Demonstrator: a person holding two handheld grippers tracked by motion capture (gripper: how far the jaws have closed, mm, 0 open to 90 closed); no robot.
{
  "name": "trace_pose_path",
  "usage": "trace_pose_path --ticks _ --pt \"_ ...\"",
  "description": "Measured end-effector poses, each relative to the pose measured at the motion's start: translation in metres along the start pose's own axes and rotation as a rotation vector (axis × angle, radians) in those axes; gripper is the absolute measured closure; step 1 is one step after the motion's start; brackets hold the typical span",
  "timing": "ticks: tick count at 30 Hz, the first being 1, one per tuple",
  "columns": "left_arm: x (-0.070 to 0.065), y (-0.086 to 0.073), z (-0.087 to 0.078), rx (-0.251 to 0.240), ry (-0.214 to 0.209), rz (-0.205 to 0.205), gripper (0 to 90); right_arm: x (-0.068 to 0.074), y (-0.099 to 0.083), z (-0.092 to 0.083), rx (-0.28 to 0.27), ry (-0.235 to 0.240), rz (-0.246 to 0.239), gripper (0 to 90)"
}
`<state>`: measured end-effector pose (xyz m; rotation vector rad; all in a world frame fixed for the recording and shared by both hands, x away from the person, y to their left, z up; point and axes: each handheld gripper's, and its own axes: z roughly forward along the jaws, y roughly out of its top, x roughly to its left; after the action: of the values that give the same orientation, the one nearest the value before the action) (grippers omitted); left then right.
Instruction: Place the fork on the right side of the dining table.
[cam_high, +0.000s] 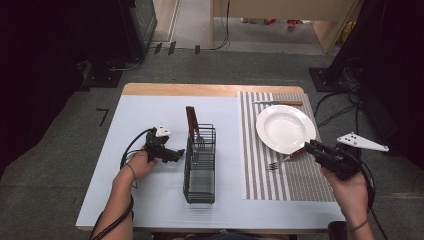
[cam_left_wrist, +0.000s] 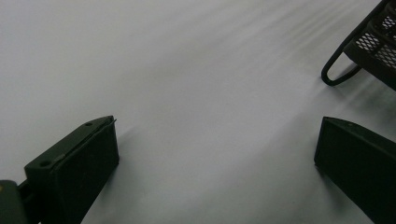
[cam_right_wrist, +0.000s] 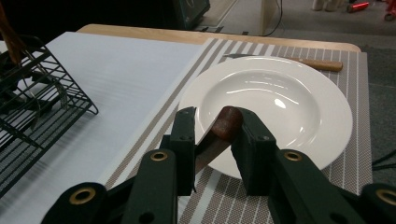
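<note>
The right gripper (cam_right_wrist: 212, 135) has its fingers around a fork's brown handle (cam_right_wrist: 227, 122), just beside the white plate (cam_right_wrist: 327, 98). The left gripper (cam_left_wrist: 215, 154), left of the plate near the wire basket (cam_high: 200, 165), has its fingers released over the counter (cam_left_wrist: 187, 70).

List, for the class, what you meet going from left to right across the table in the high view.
Left claw → black wire basket → fork lying on the striped placemat → right claw, at the fork's wooden handle.

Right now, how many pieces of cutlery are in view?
4: knife beyond the plate, fork in the right gripper, wooden-handled piece and second fork in the basket; more may hide there.
</note>
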<state>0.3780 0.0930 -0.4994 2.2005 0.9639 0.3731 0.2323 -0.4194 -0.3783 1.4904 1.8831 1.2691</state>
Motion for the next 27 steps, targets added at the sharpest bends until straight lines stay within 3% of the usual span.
trace_pose_path --ticks 10,15,27 --pt "0.0 0.0 0.0 0.001 0.0 0.0 0.0 -0.016 -0.012 -0.001 0.002 -0.029 0.027 67.8" --pt "0.0 0.0 0.0 -0.001 0.0 0.0 0.0 -0.02 -0.018 -0.001 -0.017 -0.032 0.022 66.1" --pt "0.0 0.0 0.0 0.0 0.001 0.0 0.0 -0.039 -0.031 0.003 -0.022 -0.023 0.065 63.0"
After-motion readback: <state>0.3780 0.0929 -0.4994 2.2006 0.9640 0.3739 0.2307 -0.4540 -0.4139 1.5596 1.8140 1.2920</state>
